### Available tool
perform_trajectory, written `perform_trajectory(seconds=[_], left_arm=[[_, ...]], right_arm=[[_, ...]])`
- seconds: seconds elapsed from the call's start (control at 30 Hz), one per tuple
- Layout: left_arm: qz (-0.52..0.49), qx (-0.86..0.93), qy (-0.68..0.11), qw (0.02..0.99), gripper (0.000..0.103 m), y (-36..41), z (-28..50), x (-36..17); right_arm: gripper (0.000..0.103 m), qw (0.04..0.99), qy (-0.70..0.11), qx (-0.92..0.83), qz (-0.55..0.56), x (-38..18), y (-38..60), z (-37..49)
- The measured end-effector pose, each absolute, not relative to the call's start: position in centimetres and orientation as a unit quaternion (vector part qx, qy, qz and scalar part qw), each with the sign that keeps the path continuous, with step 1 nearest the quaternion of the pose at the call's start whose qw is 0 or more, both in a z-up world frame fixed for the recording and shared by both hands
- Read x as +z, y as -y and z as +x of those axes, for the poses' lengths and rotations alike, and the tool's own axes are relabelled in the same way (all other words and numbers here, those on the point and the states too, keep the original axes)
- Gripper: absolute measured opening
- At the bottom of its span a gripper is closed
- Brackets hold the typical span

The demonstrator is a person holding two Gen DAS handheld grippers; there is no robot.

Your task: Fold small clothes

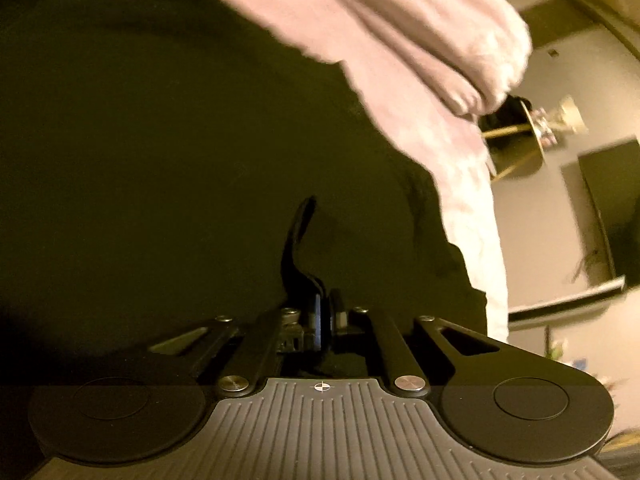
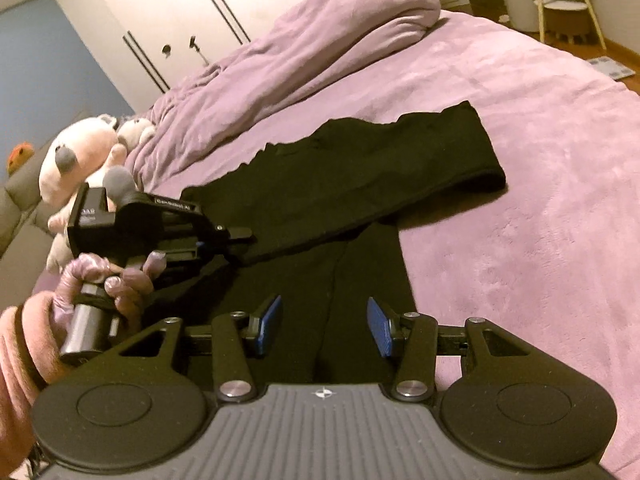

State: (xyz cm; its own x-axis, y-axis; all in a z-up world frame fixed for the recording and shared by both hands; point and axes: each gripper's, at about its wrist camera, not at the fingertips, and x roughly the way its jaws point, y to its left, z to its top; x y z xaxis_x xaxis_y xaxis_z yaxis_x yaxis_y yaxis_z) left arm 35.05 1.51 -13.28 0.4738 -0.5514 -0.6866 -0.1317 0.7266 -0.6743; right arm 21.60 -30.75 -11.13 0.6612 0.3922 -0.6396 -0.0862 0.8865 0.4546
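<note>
A black garment lies on the purple bed cover, one part folded across the other. It fills most of the left wrist view as the black garment. My left gripper is shut on a pinched ridge of its cloth, which stands up from the jaws. From the right wrist view the left gripper sits at the garment's left edge, held by a gloved hand. My right gripper hovers over the garment's near end, its blue pads apart with nothing pressed between them.
A bunched purple duvet lies along the far side of the bed. Plush toys sit at the left. White wardrobe doors stand behind. A wooden-legged stand and floor lie past the bed's right edge.
</note>
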Motion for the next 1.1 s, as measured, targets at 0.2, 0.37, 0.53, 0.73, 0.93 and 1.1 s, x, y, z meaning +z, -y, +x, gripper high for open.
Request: perform_trajectory(seconds=[0.2, 0.37, 0.53, 0.73, 0.93, 1.1], left_arm=[[-0.287, -0.141, -0.428, 0.845, 0.005, -4.8, 33.7, -7.9], [-0.211, -0.032, -0.410, 0.886, 0.005, -10.7, 32.7, -7.3], [-0.218, 0.011, -0.449, 0.867, 0.006, -14.3, 32.3, -10.5], [-0.277, -0.022, -0.445, 0.851, 0.019, -14.3, 32.8, -12.3], [-0.261, -0.021, -0.404, 0.876, 0.005, -14.6, 33.5, -10.6], [-0.273, 0.007, -0.347, 0.897, 0.005, -17.4, 33.0, -7.6]], right_arm=[[0.054, 0.907, -0.360, 0.116, 0.186, -9.7, 30.5, 22.7], [0.061, 0.902, -0.357, 0.128, 0.205, -9.9, 29.6, 25.1], [0.065, 0.884, -0.386, 0.146, 0.219, -11.1, 28.1, 27.9], [0.065, 0.886, -0.394, 0.125, 0.210, -12.3, 27.6, 29.9], [0.065, 0.897, -0.371, 0.116, 0.211, -12.4, 27.4, 30.3], [0.064, 0.852, -0.390, 0.133, 0.324, -14.8, 28.6, 31.2]])
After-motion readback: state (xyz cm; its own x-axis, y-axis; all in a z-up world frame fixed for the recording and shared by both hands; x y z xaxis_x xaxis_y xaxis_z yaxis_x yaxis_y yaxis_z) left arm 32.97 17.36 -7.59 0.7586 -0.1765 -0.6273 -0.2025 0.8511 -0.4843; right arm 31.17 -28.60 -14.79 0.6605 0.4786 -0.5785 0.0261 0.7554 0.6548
